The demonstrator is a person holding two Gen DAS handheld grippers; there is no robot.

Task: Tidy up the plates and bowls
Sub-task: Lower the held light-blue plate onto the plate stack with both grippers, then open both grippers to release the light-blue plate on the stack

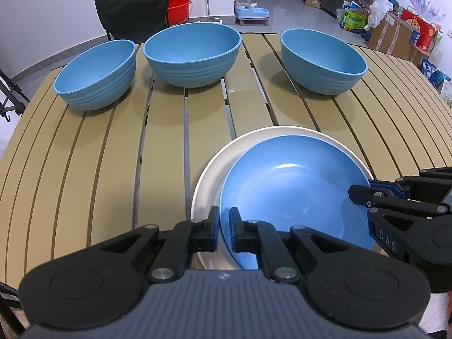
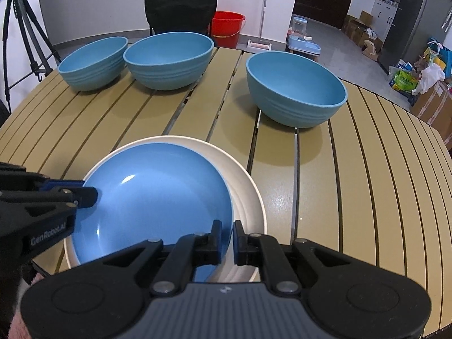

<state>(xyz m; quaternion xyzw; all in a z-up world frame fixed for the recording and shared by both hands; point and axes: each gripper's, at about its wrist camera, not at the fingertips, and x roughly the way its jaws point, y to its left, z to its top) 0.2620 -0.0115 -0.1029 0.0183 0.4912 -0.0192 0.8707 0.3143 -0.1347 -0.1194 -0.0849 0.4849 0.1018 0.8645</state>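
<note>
A: Blue plate noted lying on the white plate, offset toward one side so a white crescent is left showing. Both are set on the slatted bench, near edge.

B: Left tongs recorded nearly shut, the blue plate's rim pinched between the pads. Right tongs likewise closed down on the opposite rim. The plate is gripped from both sides at once.

A: Whether the blue plate is lifted clear or resting on the white one cannot be told from either view.

B: Three blue bowls observed along the far side: a small bowl at left, just beside a large bowl, and a third bowl set apart to the right. None is nested yet; the task is judged to be at an early stage.

A: Risks noted. The grip is taken on a thin, glossy rim only; if the two tongs are raised unevenly, the plate could be tilted and slipped out of one pair.

B: Agreed. If one pair is released first, the plate may be dropped onto the white plate, which could be knocked or chipped. The white plate could also be dragged toward the bench's near edge if the blue one is slid rather than lifted.
</note>
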